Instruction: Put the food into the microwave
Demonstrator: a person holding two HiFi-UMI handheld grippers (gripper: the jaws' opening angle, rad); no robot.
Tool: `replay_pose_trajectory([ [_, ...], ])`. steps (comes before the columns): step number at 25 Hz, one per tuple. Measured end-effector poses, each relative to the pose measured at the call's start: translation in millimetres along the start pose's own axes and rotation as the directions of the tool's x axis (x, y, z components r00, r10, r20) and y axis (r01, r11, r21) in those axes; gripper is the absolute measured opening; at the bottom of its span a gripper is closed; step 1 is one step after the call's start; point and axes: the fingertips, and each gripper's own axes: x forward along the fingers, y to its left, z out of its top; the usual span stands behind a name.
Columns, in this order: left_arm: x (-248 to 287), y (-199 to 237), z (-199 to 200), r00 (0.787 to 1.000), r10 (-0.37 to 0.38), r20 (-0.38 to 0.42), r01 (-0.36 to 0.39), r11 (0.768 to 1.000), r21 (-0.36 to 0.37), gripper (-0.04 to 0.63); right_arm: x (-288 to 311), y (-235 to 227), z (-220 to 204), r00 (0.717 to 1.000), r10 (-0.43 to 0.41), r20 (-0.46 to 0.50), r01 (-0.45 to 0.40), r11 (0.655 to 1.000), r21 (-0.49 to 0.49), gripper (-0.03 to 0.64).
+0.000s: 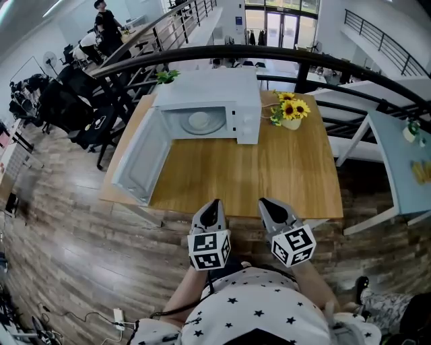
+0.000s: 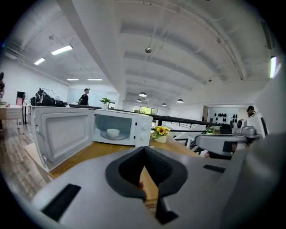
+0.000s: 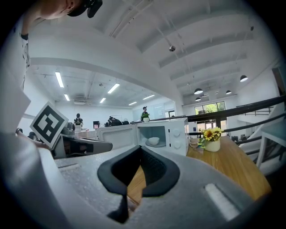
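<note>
White is the bowl [image 1: 199,120], and it already sits on the turntable inside the microwave [image 1: 229,91], at 12 o'clock on the wooden table [image 1: 269,175]. What it holds cannot be made out from here. The microwave door [image 1: 138,158] hangs wide open, swung out towards 8 o'clock past the table's left edge.

The left gripper [image 1: 214,204] and right gripper [image 1: 267,203] hover side by side at 6 o'clock over the near table edge. Each has its fingers pressed together, with nothing between them. Judging by this, the placing step looks done, and what remains is probably shutting the door. That would call for the left gripper to reach out to 9 o'clock, get behind the door's free edge and sweep it round to the front.

A pot of sunflowers [image 1: 291,113] stands just beside the microwave at 1 o'clock. Grey-brown plank floor [image 1: 60,222] surrounds the table. A dark curved railing [image 1: 269,55] runs behind it, and people [image 1: 104,20] work at desks far off at 11 o'clock.
</note>
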Motion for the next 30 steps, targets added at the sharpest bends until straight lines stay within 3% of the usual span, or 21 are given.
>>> replay_pose_trajectory([
  [9,-4,-4,3,1.0,-0.022,0.005,0.022,1.0,-0.002,0.005,-6,-1,7,0.999,-0.033,0.024,0.033,0.999,-0.015,0.005],
  [30,3,-6,4,0.999,-0.038,-0.005,0.038,0.999,-0.005,0.005,1,-1,6,1.0,-0.01,0.025,0.01,1.0,-0.003,0.005],
])
